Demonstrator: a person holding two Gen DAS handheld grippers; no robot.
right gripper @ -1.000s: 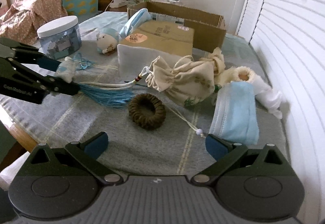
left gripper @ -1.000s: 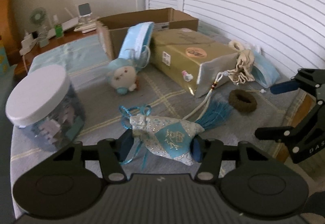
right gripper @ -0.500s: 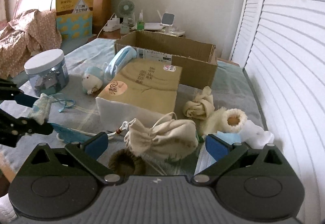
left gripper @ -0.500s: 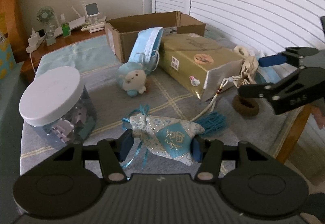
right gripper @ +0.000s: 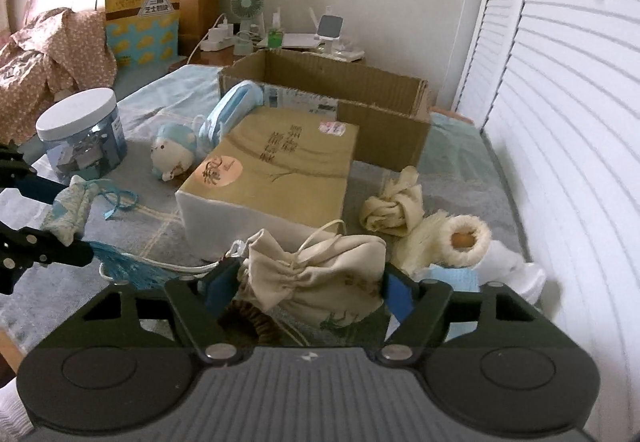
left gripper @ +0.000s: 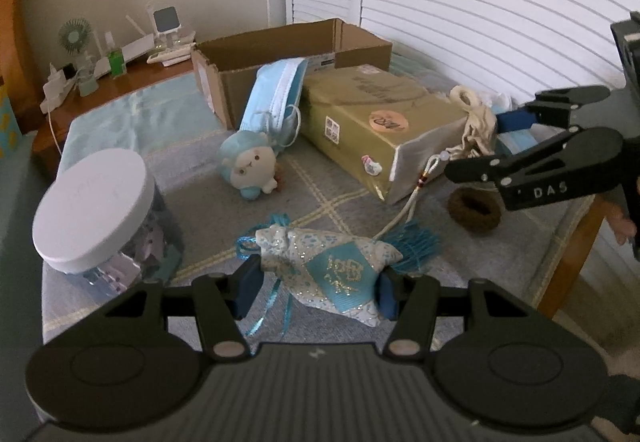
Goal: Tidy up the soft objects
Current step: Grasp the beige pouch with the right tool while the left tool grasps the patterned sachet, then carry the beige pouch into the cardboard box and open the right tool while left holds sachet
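Note:
My left gripper (left gripper: 316, 288) is shut on a blue and white sachet pouch (left gripper: 328, 266) with a teal tassel (left gripper: 416, 246), held just above the cloth. It also shows in the right wrist view (right gripper: 70, 211). My right gripper (right gripper: 302, 288) has closed its blue pads against both sides of a cream drawstring bag (right gripper: 320, 282). The bag rests by the gold box (right gripper: 272, 169). A brown hair scrunchie (left gripper: 474, 207) lies below the right gripper (left gripper: 484, 145). A small blue plush (left gripper: 250, 165), blue face masks (left gripper: 276, 101) and rolled cream socks (right gripper: 394, 207) lie around.
An open cardboard box (right gripper: 332, 101) stands at the back. A white-lidded jar (left gripper: 100, 217) stands at the left. A cream fleece cuff (right gripper: 466, 240) and white cloth (right gripper: 508, 268) lie near the shutter doors (right gripper: 568, 121). A wooden nightstand (left gripper: 104, 97) holds a fan and chargers.
My right gripper moved forward over the scrunchie and closed from wide open onto the cream drawstring bag. My left gripper kept hold of the sachet and lifted back slightly.

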